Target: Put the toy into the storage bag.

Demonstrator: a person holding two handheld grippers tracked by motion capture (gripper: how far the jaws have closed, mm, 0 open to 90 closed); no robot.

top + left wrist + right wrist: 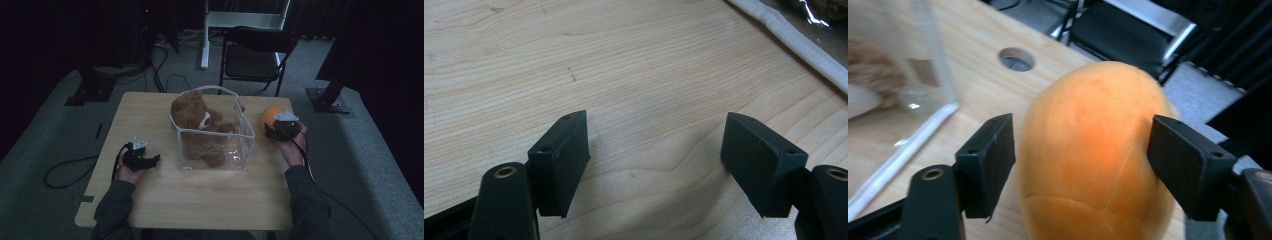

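Observation:
An orange fruit (270,114) lies at the table's right edge, beside a clear plastic bag (239,137) that holds a brown teddy bear (192,114). My right gripper (275,125) reaches around the fruit. In the right gripper view the fruit (1088,165) sits between the jaws of my right gripper (1083,150); a thin gap shows at the left pad, so the gripper is open. My left gripper (152,160) rests low over the bare table to the left of the bag. In the left gripper view my left gripper (656,150) is open with nothing between its jaws.
The wooden table (150,115) has a round cable hole (1017,59) near the fruit. The bag's white-trimmed edge (799,45) lies close ahead of the left gripper. A black folding chair (255,55) stands behind the table. Cables trail across the floor at left.

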